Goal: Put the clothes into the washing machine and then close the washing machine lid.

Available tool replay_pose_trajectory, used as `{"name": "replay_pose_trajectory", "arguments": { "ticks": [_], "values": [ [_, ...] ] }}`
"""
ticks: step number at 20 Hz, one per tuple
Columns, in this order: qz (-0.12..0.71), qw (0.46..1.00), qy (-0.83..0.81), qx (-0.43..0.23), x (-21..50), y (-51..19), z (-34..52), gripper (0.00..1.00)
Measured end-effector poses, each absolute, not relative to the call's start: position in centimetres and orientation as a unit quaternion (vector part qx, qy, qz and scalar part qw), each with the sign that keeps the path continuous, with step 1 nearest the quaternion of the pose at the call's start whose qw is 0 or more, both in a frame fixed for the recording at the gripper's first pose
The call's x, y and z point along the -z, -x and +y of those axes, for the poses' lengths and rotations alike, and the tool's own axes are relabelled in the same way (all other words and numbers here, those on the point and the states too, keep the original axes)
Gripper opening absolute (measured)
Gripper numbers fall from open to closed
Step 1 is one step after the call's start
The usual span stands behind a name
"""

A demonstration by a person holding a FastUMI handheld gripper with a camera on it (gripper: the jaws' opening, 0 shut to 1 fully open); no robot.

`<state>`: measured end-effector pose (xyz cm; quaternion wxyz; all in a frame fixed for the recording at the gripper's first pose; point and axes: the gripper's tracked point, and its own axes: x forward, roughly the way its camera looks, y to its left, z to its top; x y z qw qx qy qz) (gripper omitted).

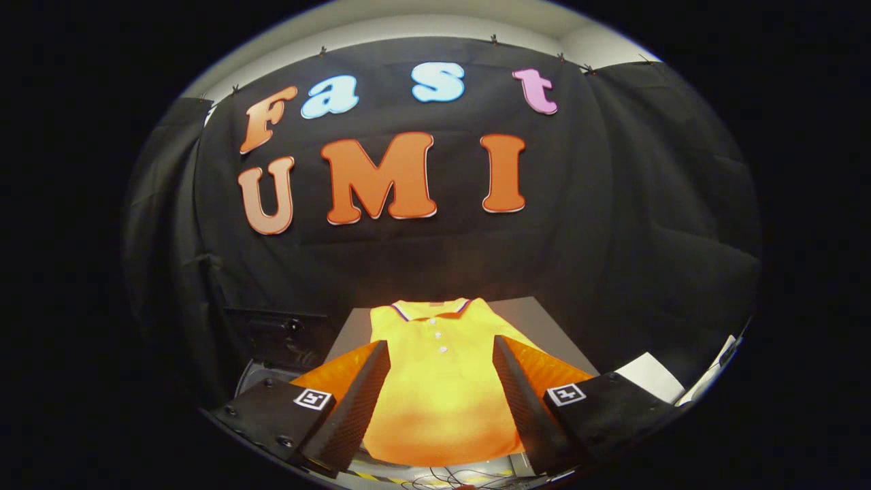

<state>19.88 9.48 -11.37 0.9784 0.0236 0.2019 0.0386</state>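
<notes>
While we hang above the desk (544,320), our gripper (441,357) stands wide apart, its two fingers splayed to either side and nothing held between them. Down through that gap we see the yellow polo shirt (439,388), spread flat on the grey desk with its collar (430,309) pointing away from us toward the black cloth wall, and the button placket (439,335) running straight down the middle line between the fingers. That lie suits us: a garment laid out smooth gives no ridge to catch, so we judge the wide spread is there to let the fingers come down astride the fabric and pinch up a fold.

No contact yet, as far as we can tell; the fingers seem to hover over the shirt rather than press on it, though the fisheye makes height hard to read. Off to the left of the desk, just beyond the left finger, a dark panel (282,337) stands upright above a pale curved rim (255,378). We take that for the washing machine with its lid raised, but it is dim there and we cannot be sure. If so, the shirt sits close beside the opening, a short carry away.

By our reckoning the task is at its very start: clothes not yet lifted, lid not yet shut. Some cables lie at the near edge below the shirt.
</notes>
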Motion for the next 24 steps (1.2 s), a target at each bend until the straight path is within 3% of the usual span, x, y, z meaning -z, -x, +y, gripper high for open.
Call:
{"name": "replay_pose_trajectory", "arguments": {
  "ticks": [10, 15, 17, 18, 22, 24],
  "values": [
    [0.305, 0.950, -0.026, -0.061, 22.2, -26.6, 8.6, 0.99],
    [0.285, 0.956, 0.014, -0.067, 23.0, -26.9, 8.8, 0.99],
    [0.288, 0.956, 0.001, -0.059, 23.2, -27.2, 8.8, 0.94],
    [0.285, 0.957, 0.007, -0.054, 23.1, -27.4, 8.3, 0.77],
    [0.293, 0.956, 0.017, -0.023, 23.0, -26.9, 8.6, 0.42],
    [0.268, 0.963, -0.003, -0.006, 22.0, -26.6, 9.4, 0.18]
  ]
}}
